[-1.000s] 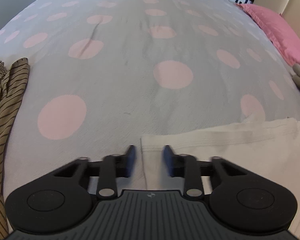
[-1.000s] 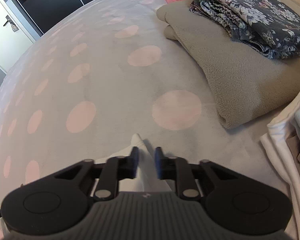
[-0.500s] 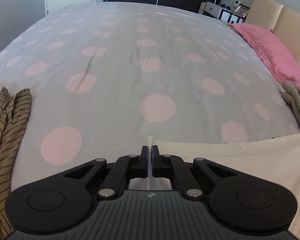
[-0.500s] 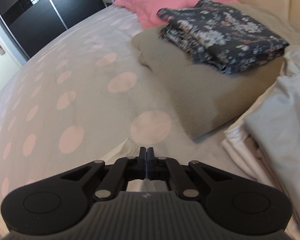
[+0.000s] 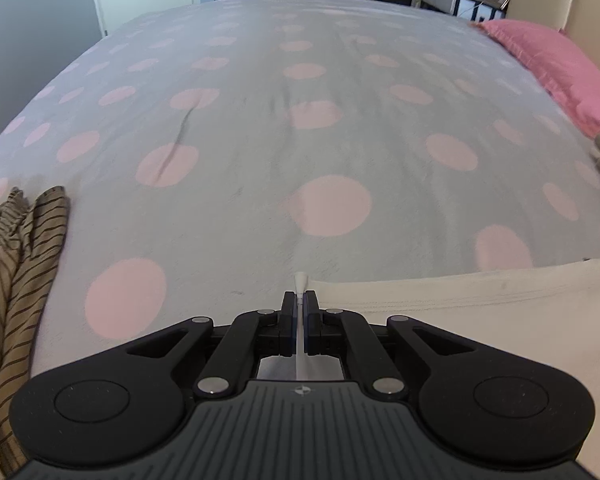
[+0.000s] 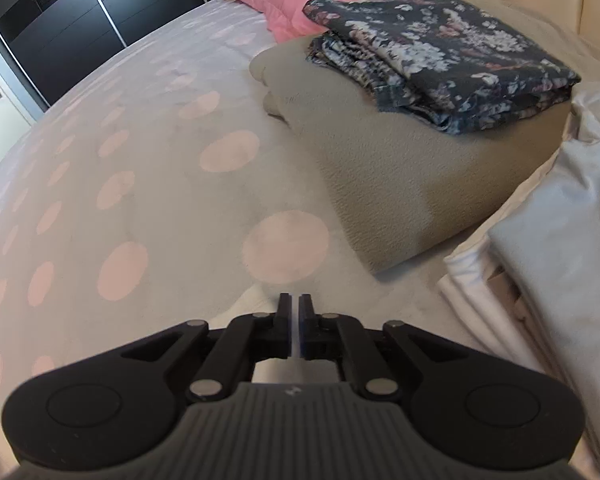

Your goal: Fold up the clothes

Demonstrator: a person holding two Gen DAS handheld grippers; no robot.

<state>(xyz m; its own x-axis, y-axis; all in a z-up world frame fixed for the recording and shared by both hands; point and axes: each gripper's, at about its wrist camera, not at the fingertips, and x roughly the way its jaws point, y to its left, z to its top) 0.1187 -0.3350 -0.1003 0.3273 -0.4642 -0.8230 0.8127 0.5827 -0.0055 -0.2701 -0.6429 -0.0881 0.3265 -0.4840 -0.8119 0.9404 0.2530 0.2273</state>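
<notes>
Here we are at a big bed [image 5: 260,140] with a soft gray cover full of round pink dots. It is wide and flat, so it makes a good place to fold on. A pink pillow [image 5: 556,64] sits at the head end. Next to it we see neat piles: a thick tan blanket [image 6: 400,184] with a dark flowery cloth [image 6: 440,64] on top, and flat white and pale blue pieces [image 6: 560,248] beside them. We think those are done. A crumpled brown stripy garment [image 5: 24,280] waits at the other side.

The cream garment [image 5: 480,312] lies on the bed right in front of us. Our left gripper [image 5: 300,304] is pinched tight on its thin corner. Our right gripper [image 6: 295,312] has its jaws opening a tiny bit, with pale cloth showing between them. We think holding two corners lets us lift the edge evenly.
</notes>
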